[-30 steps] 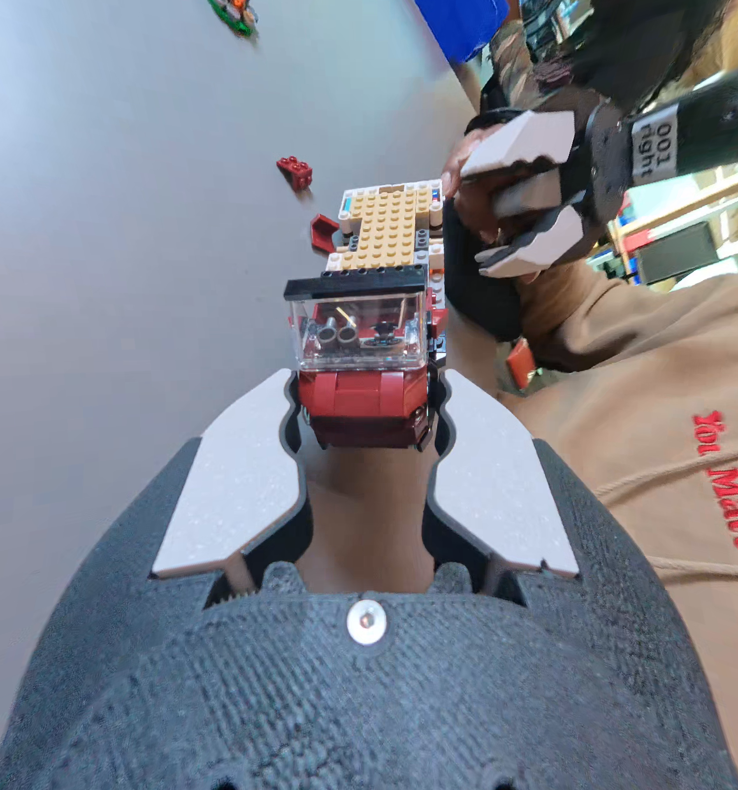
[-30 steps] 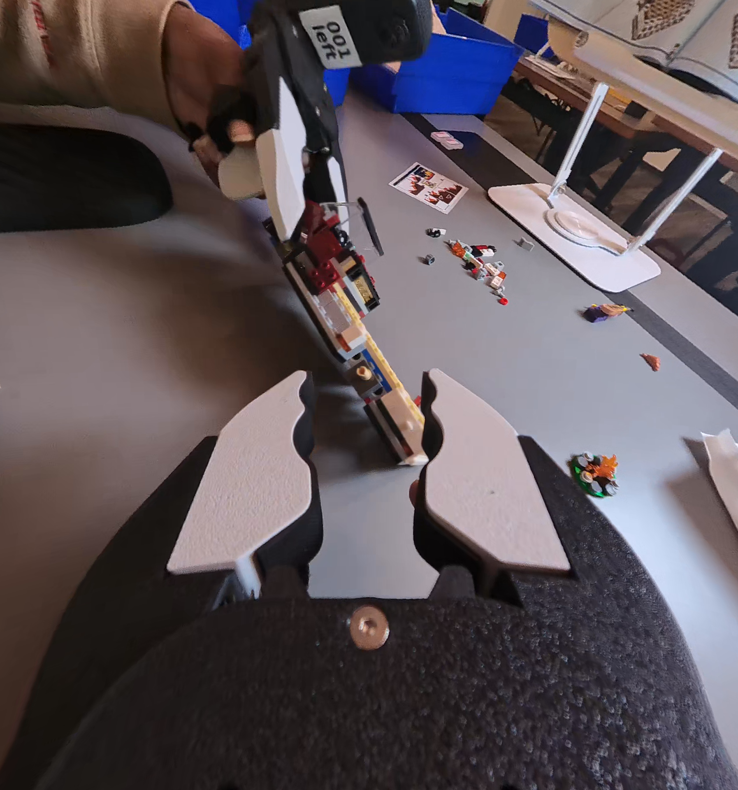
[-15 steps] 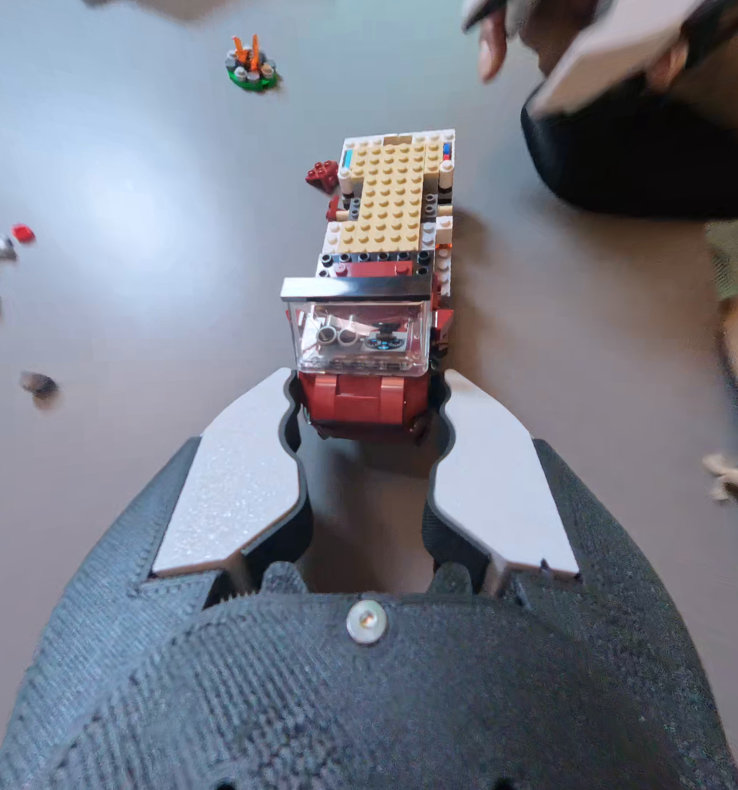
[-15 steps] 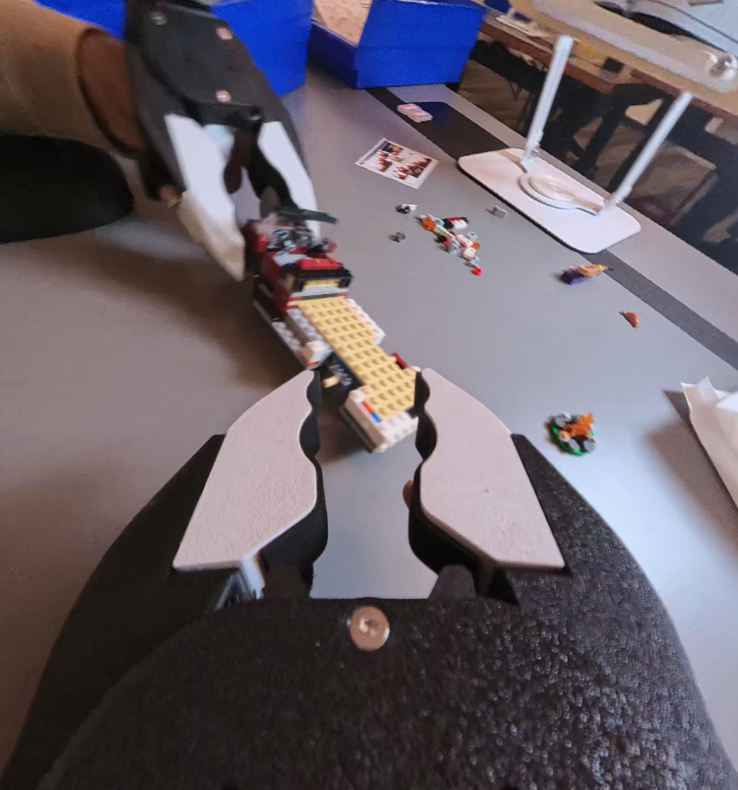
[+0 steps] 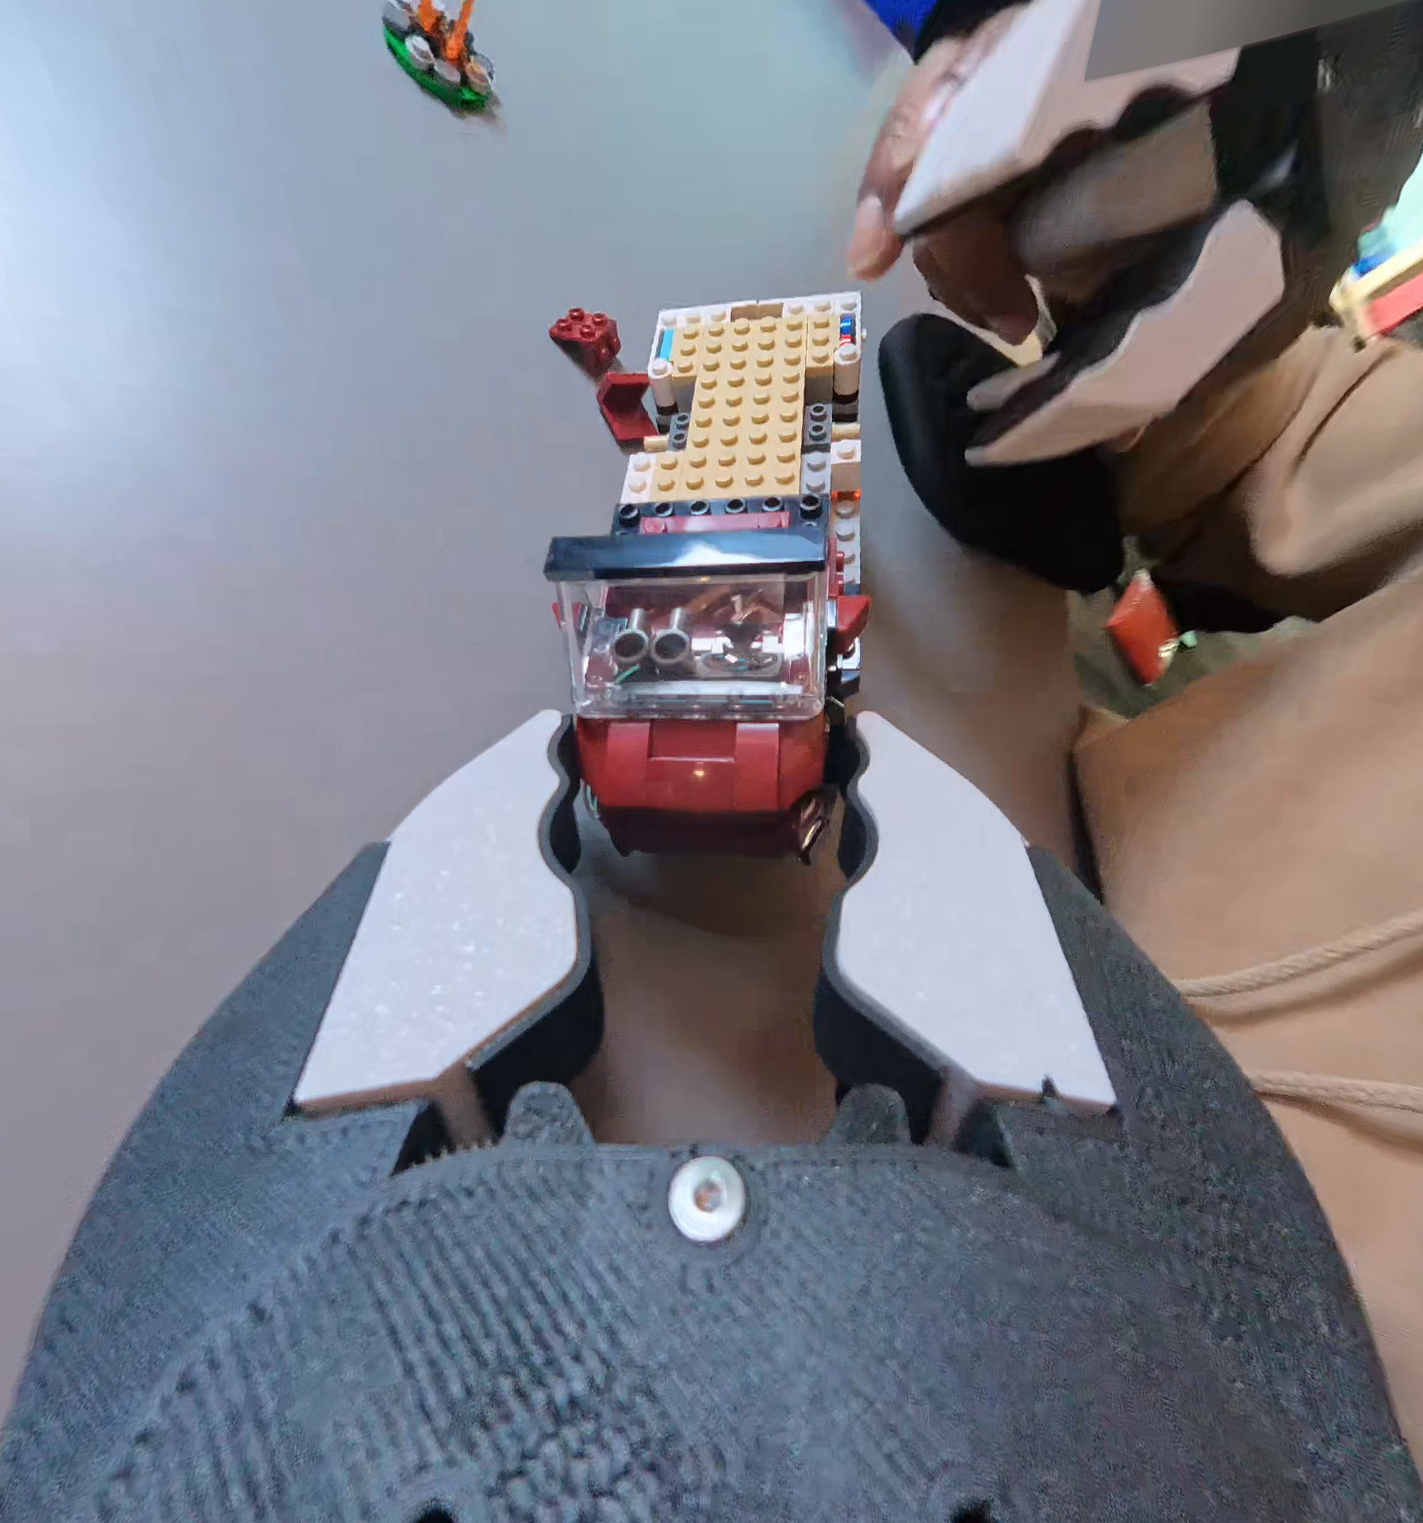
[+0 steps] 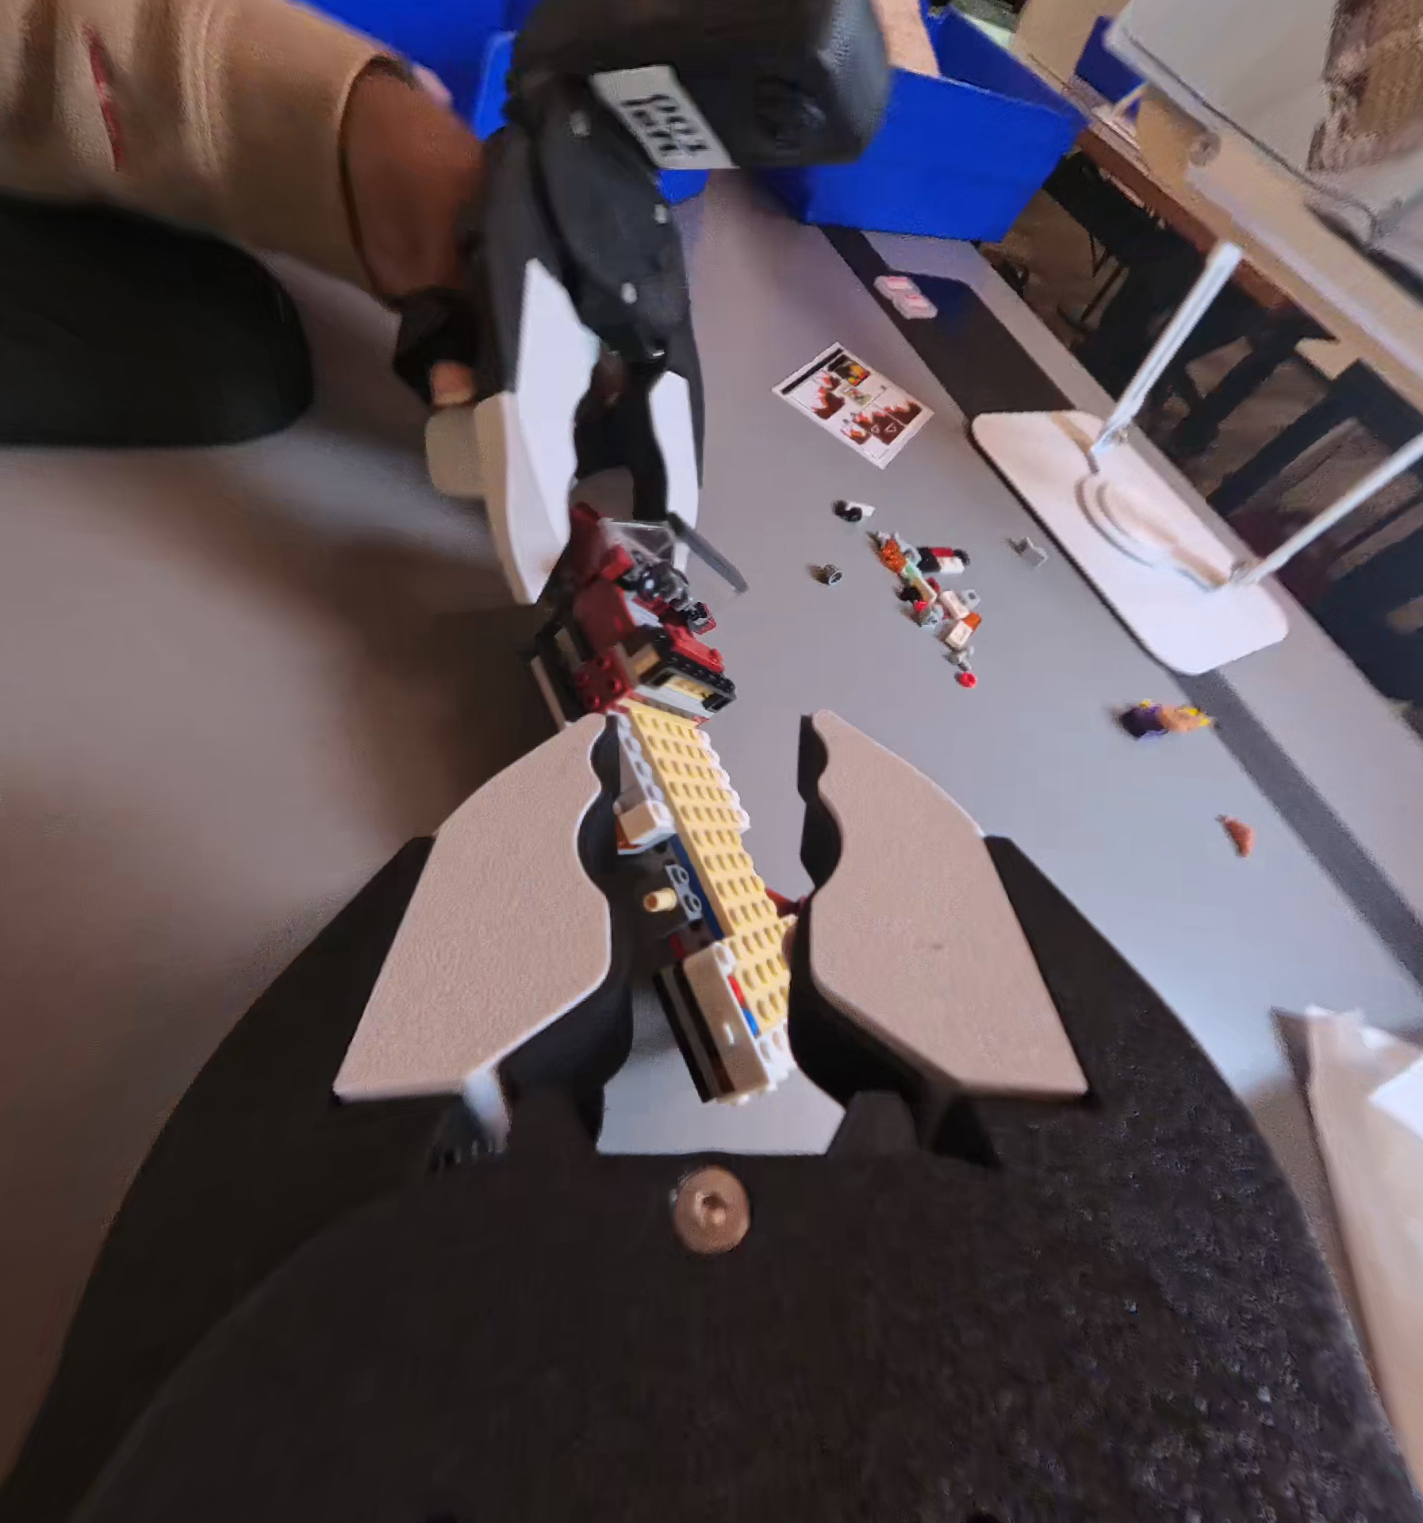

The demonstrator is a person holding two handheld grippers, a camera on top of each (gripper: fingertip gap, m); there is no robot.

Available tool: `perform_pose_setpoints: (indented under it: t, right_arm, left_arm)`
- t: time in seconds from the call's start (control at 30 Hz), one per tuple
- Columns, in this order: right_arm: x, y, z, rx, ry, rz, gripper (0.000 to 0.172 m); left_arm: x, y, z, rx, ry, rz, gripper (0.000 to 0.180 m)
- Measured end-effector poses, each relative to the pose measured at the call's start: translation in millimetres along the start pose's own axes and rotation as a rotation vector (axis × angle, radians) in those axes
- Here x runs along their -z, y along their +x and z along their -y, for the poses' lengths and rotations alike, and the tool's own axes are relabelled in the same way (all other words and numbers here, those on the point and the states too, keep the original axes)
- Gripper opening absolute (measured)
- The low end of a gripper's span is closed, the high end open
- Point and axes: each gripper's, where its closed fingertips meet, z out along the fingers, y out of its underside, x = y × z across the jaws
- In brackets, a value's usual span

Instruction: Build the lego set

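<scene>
Gripping the toy-brick truck (image 5: 733, 412) by its dark red nose, the left gripper (image 5: 704, 742) has one finger (image 5: 477, 906) pressed on each flank, just under the clear windscreen (image 5: 692, 643). The truck is tilted over the grey desk (image 5: 197, 494), near the edge where the person in the brown sweater sits. I cannot tell if its tail rests on the desk.

The right gripper (image 6: 704, 725) has its fingers spread and holds nothing. In its own view the tail with the tan studded plate (image 6: 716, 824) shows between the fingers, but the left wrist view shows this gripper off to the side of the tail and not touching it.

I judge the truck to be light and stiff, but fragile. It is built of many pieces that are only clipped together, and it is long, so a hold at one end alone puts a bending load on the joints. The smooth plastic is rather slippery. The solid flanks look like the safe places to hold; the windscreen, the black roof plate above it and the small side parts would probably pop off.

Two loose dark red bricks (image 5: 585, 334) lie just beside the tail. A small green build (image 5: 436, 58) lies farther toward the middle of the desk.
</scene>
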Motion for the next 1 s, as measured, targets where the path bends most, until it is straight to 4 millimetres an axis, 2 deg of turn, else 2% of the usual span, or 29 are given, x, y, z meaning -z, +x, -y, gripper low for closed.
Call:
perform_pose_setpoints:
  t: [0.13, 0.27, 0.47, 0.5, 0.57, 0.67, 0.73, 0.8, 0.87, 1.0]
  right_arm:
    - [-14.1, -15.6, -1.0, 0.243, -0.107, -0.038, 0.043]
    - [-22.4, -22.4, -4.2, 0.323, -0.15, -0.043, 0.044]
    - [-21.7, -20.5, -0.3, 0.274, -0.131, -0.034, 0.045]
    - [-18.6, -17.8, 1.5, 0.22, -0.117, -0.02, 0.045]
    - [-7.7, -1.1, -0.4, 0.047, -0.116, -0.001, 0.043]
    - [9.7, 39.8, -27.6, -0.131, -0.203, -0.05, 0.036]
    - [14.7, 55.2, -54.0, -0.16, -0.289, -0.06, 0.031]
    - [12.5, 59.5, -77.8, -0.202, -0.366, -0.034, 0.03]
    - [6.4, 58.9, -91.5, -0.246, -0.387, 0.023, 0.027]
    - [-7.4, 53.8, -99.5, -0.294, -0.393, 0.171, 0.026]
  left_arm:
    - [-0.3, 0.4, -1.5, 0.116, -0.014, -0.083, 0.061]
    - [-0.9, 1.9, 0.0, 0.154, 0.0, -0.117, 0.061]
    - [-1.9, 2.0, 0.4, 0.108, 0.002, -0.092, 0.061]
    - [-1.8, 0.7, 0.6, 0.05, 0.006, -0.063, 0.061]
    - [-1.8, -6.5, -4.0, -0.18, -0.022, 0.07, 0.062]
    - [-1.7, -11.9, -8.0, -0.485, -0.079, 0.264, 0.061]
    - [-4.3, -12.9, -10.7, -0.585, -0.108, 0.324, 0.062]
    - [-8.2, -14.3, -15.2, -0.63, -0.13, 0.333, 0.062]
    - [-10.6, -13.2, -15.7, -0.653, -0.114, 0.315, 0.062]
    - [-10.5, -13.0, -16.2, -0.667, -0.107, 0.302, 0.062]
